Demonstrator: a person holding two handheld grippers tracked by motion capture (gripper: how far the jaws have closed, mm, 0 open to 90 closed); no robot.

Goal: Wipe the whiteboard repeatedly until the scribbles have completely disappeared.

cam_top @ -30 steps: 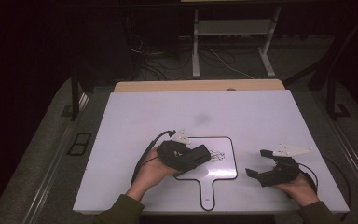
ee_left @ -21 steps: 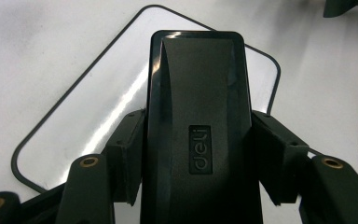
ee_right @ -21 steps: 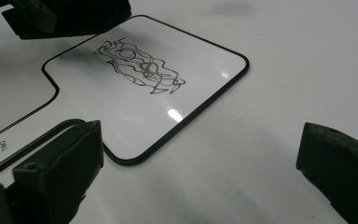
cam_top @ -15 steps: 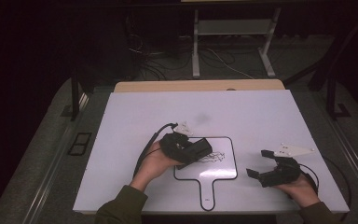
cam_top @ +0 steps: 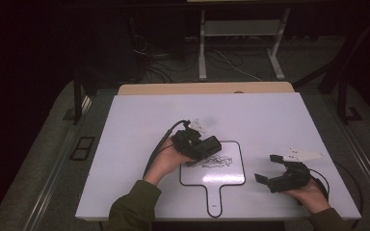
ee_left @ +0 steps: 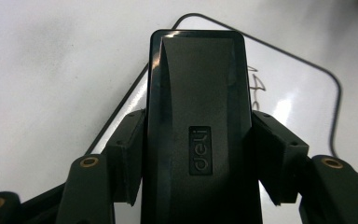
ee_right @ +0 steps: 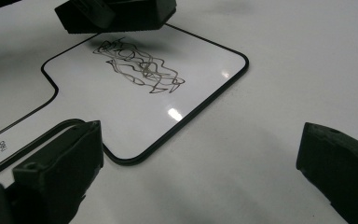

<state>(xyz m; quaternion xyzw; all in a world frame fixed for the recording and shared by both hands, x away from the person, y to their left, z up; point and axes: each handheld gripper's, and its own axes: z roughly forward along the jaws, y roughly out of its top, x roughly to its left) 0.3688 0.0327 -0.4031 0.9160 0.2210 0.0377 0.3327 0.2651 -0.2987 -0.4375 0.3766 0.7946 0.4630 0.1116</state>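
Moved up and forward since a second ago: left gripper [cam_top: 212,143], from the near left edge of the whiteboard [cam_top: 231,174] onto its far left corner. Clamped between its jaws: a black eraser [ee_left: 199,126], jaw pads pressed flat against both long sides, "deli" stamped on the top face. Eraser jutting out ahead of the jaws, front end over the board's black border, just short of the scribble [cam_top: 211,161]. Whether touching the board or held just above it: cannot tell, though a shadow lies under it in the right gripper view. Left hand [cam_top: 166,161] behind, wrapped round the gripper body, olive sleeve [cam_top: 131,207] trailing back, cable [cam_top: 160,144] looping off to its left.

Right gripper [cam_top: 265,174] much where it was, well apart to the right of the board, just off the table [cam_top: 270,115]. Jaws spread wide, nothing between them, only bare white surface. Ahead of those jaws and slightly left: board's rounded corner, then the scribble [ee_right: 137,65], then the eraser [ee_right: 121,14] at the far side. Board's handle off to the left of the right gripper, pointing back toward the near edge. Right hand [cam_top: 310,192] under the gripper, grey plate [cam_top: 298,155] on top.
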